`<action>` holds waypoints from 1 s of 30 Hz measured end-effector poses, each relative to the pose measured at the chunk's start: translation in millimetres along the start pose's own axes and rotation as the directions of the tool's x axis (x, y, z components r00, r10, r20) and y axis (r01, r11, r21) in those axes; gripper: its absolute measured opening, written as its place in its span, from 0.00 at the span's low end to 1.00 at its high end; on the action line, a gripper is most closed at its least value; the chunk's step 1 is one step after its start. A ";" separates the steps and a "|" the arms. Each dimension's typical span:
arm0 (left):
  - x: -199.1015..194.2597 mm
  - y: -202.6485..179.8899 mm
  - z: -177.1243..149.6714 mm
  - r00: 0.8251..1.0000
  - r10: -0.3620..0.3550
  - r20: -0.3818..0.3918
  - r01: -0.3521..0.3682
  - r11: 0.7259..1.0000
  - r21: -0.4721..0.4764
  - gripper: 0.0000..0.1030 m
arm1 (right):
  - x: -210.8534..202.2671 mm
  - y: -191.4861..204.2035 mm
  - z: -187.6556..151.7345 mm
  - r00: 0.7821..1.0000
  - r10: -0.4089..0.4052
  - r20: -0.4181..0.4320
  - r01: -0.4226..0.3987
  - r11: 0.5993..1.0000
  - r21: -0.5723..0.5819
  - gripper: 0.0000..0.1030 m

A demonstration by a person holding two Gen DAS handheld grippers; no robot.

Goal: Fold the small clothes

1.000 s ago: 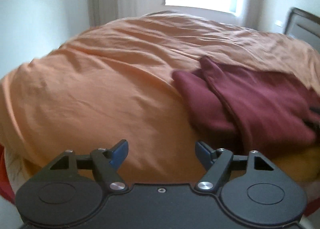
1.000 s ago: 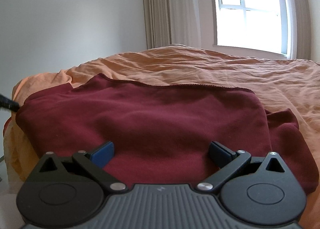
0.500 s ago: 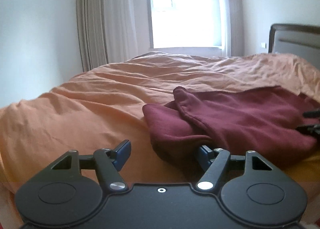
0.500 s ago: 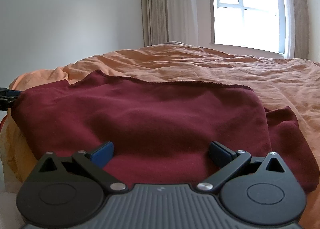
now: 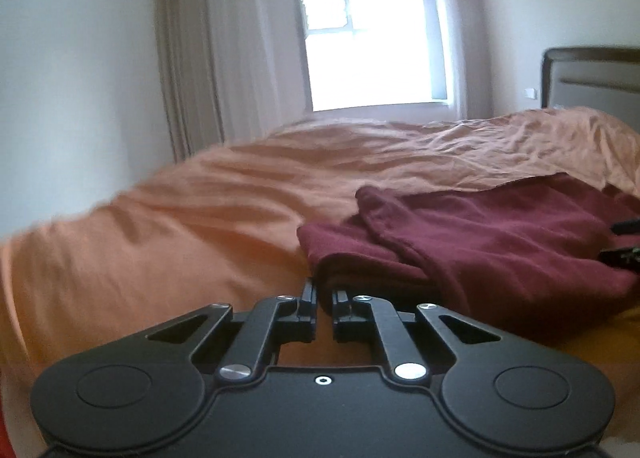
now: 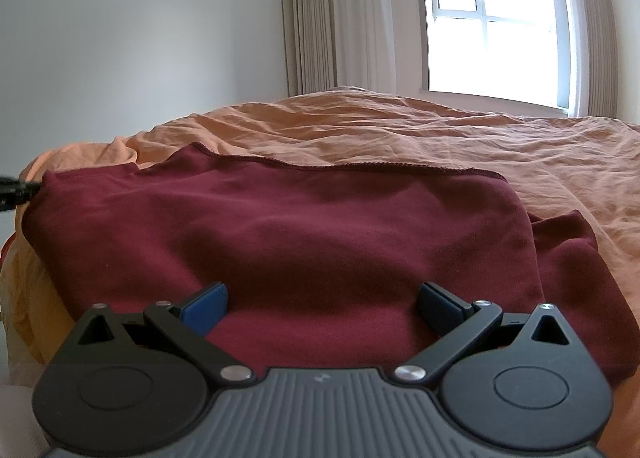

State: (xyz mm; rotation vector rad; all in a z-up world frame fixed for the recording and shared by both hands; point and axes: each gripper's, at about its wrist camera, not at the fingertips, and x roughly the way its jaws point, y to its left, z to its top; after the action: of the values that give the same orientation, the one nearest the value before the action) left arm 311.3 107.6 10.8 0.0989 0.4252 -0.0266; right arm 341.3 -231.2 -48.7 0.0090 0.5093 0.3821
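Maroon garment (image 5: 500,242) corner apparently pinched in left gripper (image 5: 324,298).

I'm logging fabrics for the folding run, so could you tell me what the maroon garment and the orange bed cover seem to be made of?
Maroon garment: apparently a soft, matte knit, perhaps cotton jersey or fleece; stitched hem, limp folds. Orange bed cover: seemingly thin matte woven cotton, finely creased.

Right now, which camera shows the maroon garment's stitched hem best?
The right wrist view: the hem runs unbroken across the far edge of the maroon garment, sharp and in full. The left wrist view shows the garment side-on, so that edge is only a short, blurred stretch.
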 end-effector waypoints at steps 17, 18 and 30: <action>-24.2 25.7 -40.0 0.998 -0.056 -0.019 0.047 0.948 -0.316 0.82 | -3.4 2.1 -5.8 0.999 -0.016 0.028 0.016 1.000 0.005 1.00; -29.3 23.9 -41.6 0.996 -0.090 -0.002 0.084 0.939 -0.332 0.84 | -3.7 3.0 -5.0 0.999 -0.021 0.025 0.021 1.000 0.004 1.00; -3.9 -12.6 -59.2 0.958 -0.282 0.048 0.252 0.755 -0.605 0.99 | -43.4 21.6 -6.4 0.987 -0.096 0.128 0.094 0.995 0.023 1.00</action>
State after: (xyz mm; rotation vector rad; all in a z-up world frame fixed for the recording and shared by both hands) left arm 282.9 101.1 -42.3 -0.6068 0.4751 -0.1706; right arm 295.7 -227.2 -31.5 0.0257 0.3832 0.2816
